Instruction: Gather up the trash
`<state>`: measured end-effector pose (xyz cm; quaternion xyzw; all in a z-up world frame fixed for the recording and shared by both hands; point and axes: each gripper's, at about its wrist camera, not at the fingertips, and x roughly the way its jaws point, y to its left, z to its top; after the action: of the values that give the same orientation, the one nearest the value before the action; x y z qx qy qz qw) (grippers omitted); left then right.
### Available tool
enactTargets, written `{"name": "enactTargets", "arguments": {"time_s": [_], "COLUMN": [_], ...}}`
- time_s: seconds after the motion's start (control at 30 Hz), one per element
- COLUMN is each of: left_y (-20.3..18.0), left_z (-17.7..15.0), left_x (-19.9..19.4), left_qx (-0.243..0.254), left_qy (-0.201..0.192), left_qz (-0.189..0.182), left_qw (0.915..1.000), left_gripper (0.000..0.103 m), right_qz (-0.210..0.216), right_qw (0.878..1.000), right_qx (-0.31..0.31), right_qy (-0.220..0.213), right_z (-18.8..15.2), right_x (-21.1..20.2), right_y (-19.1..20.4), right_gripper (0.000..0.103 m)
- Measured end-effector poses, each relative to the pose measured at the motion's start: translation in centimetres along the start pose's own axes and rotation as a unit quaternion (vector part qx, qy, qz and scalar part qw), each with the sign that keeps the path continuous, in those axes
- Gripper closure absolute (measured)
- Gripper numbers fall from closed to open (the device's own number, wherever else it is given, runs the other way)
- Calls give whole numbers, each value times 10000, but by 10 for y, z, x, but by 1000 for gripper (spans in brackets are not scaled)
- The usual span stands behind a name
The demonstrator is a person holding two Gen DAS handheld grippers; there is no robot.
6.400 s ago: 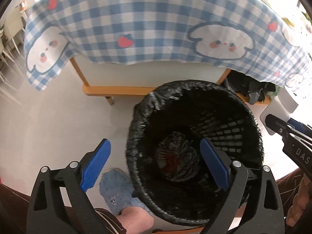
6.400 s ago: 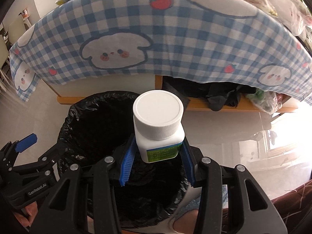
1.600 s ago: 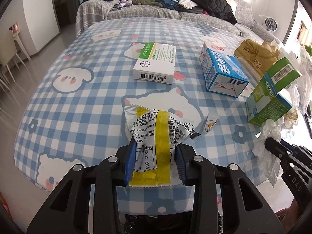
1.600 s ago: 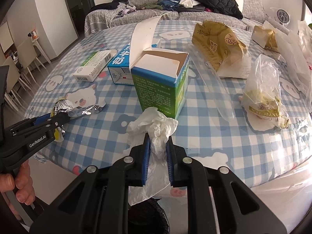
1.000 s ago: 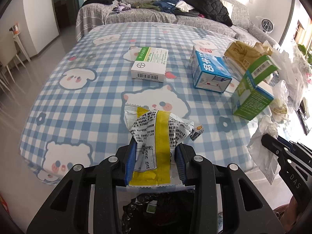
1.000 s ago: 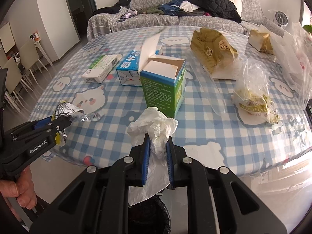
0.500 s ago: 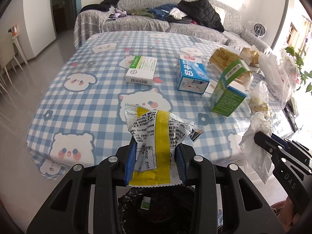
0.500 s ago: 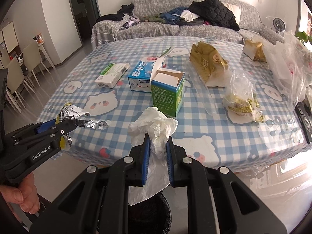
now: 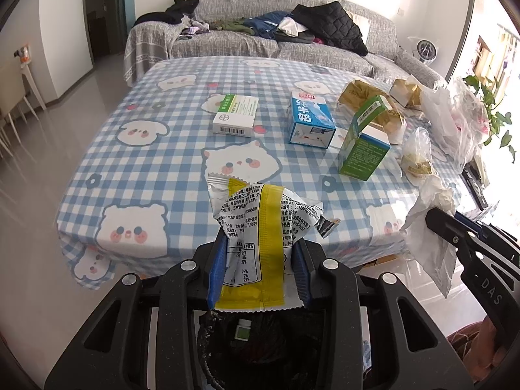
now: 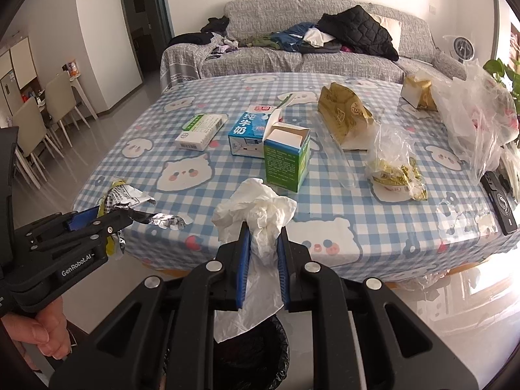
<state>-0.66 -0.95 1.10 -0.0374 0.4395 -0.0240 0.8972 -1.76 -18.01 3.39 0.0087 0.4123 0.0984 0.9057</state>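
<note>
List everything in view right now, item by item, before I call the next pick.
snack wrapper: 1, silver and yellow, in left gripper
tissue: 1, white, in right gripper
trash bin: 1, black liner, on the floor under both grippers
flat medicine box: 1, white and green, table left
milk carton: 1, blue and white, lying mid-table
open carton: 1, green, upright by milk carton
paper bag: 1, gold, table far right
clear bags: several, right edge
table: 1, blue checked cloth
sofa: 1, grey, clothes piled on it
left gripper: shut
right gripper: shut
</note>
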Motion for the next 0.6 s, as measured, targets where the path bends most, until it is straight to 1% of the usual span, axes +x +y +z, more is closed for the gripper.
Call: {"name": "enactTargets", "arguments": {"time_s": [0.47, 0.6], "left_y": [0, 2], "left_z": [-17, -27], "left_x": [-16, -21], "left_qx": [47, 87], "left_qy": [40, 28], "left_qz": [7, 53], "left_qw": [10000, 9999], "left_gripper": [68, 68], "right_qz": [-9, -97], "right_qw": [10000, 9999], "right_qx": [-60, -96], "right_qy": [-1, 34], "right_z": [-13, -22], "right_x": [-18, -22], "right_y": [15, 18], "right_gripper": [88, 88]}}
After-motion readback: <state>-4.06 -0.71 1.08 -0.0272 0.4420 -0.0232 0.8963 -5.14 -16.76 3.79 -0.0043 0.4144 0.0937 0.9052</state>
